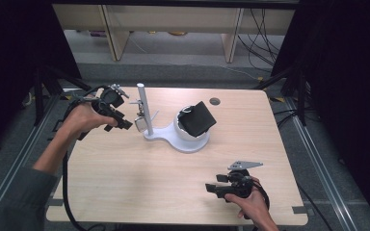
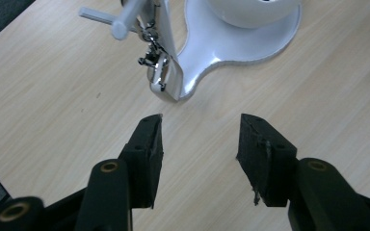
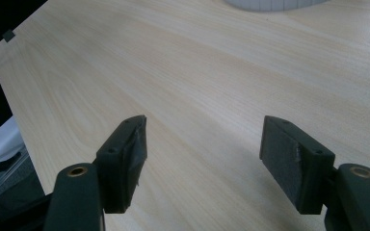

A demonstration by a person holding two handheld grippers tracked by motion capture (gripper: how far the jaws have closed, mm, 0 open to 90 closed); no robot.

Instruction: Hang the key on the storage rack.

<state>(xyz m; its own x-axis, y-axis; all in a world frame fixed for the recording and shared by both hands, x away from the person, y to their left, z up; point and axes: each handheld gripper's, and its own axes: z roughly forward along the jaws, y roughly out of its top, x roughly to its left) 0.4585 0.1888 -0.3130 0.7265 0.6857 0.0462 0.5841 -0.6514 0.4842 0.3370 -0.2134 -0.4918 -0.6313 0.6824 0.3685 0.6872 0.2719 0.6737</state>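
A white stand (image 1: 143, 108) with an upright post rises from a flat white base (image 2: 250, 50) at the table's middle back. A small shiny metal clip piece (image 1: 138, 121) (image 2: 163, 79) hangs on a chain from a short peg on the post, its lower end near the base. A white bowl (image 1: 187, 134) on the base holds a tilted black block (image 1: 197, 118). My left gripper (image 1: 127, 125) (image 2: 200, 130) is open just left of the metal piece, with nothing between its jaws. Near the front right edge, my right gripper (image 1: 209, 188) (image 3: 202, 134) is open over bare wood.
The wooden table (image 1: 139, 183) has a round cable hole (image 1: 215, 101) at the back. Black frame legs (image 1: 43, 89) stand beside its left and right edges. Wooden shelf legs (image 1: 114, 36) and cables lie on the floor behind.
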